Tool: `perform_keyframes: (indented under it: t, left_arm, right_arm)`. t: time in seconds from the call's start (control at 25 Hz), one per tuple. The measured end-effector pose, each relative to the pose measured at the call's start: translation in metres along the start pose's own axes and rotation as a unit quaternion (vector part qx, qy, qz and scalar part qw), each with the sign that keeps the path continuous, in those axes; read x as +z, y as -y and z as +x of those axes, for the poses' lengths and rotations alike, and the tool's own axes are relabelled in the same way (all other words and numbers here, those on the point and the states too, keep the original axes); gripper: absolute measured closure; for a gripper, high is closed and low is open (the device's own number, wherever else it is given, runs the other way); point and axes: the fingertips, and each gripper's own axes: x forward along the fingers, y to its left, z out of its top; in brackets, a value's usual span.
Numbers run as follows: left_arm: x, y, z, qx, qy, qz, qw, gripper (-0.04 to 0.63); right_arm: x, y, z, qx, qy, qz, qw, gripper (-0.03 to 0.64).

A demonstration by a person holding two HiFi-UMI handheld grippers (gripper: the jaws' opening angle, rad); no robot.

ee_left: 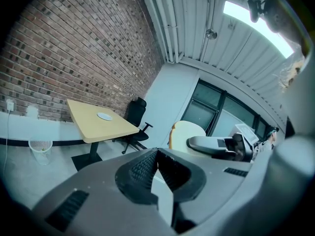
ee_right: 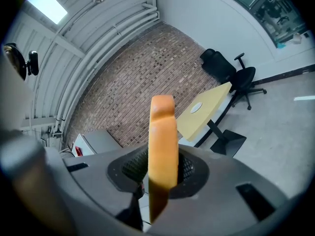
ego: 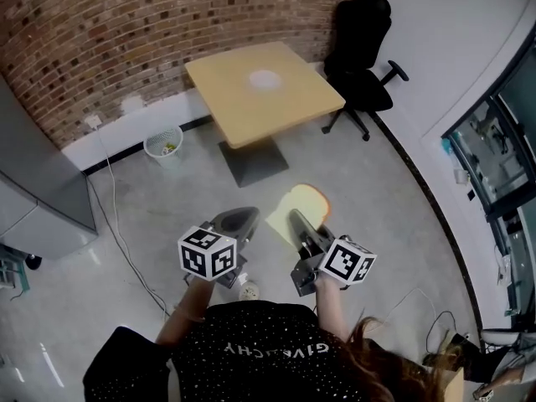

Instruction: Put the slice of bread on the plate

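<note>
Holding the slice of bread (ee_right: 162, 146) by its lower part, the right gripper (ego: 297, 220) has its jaws clamped on it from both sides, with the crust end standing out past the tips unsupported. The left gripper (ego: 243, 216) is just beside it, jaws closed together with nothing between them, and it probably has no part in this step beyond staying out of the way. From the head view the slice shows its broad pale face upward, out in the air over the bare floor (ego: 167, 216), well apart from the table (ego: 293, 99)

The step in hand looks like the carry across to the table, so most of the task remains. Bread this soft will likely sag or tear where the pads bite, so the squeeze should be no harder than it is, and the walk smooth, without swinging the free end. Approach on the near side, minding the table's dark base plate (ego: 255, 162) underfoot and the cable (ego: 117, 224) on the floor to the left

The white plate (ego: 265, 79) sits near the tabletop's middle, so the reach must go in over the near edge. Bring the slice low and flat over the plate, let its free end touch first, then part the jaws and draw straight back. The black chair (ego: 362, 48) beyond stands clear
</note>
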Motion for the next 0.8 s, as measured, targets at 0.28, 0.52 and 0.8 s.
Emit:
perform_keyframes:
  t: [0.28,0.52,0.8]
  left_arm:
    - [0.001,-0.008,0.015,0.016,0.010,-0.002,0.9998,0.584]
    - [-0.004,-0.010,0.014,0.030,0.004,-0.010,0.9995,0.584]
    - [-0.001,-0.014,0.023,0.037,0.017,-0.013,0.9991,0.584]
  right_arm:
    - [0.004,0.016,0.009,0.010,-0.012,0.003,1.000,0.522]
    - [0.005,0.021,0.006,0.009,-0.006,0.014,1.000,0.521]
    - [0.012,0.027,0.012,0.020,-0.002,0.015,1.000,0.522]
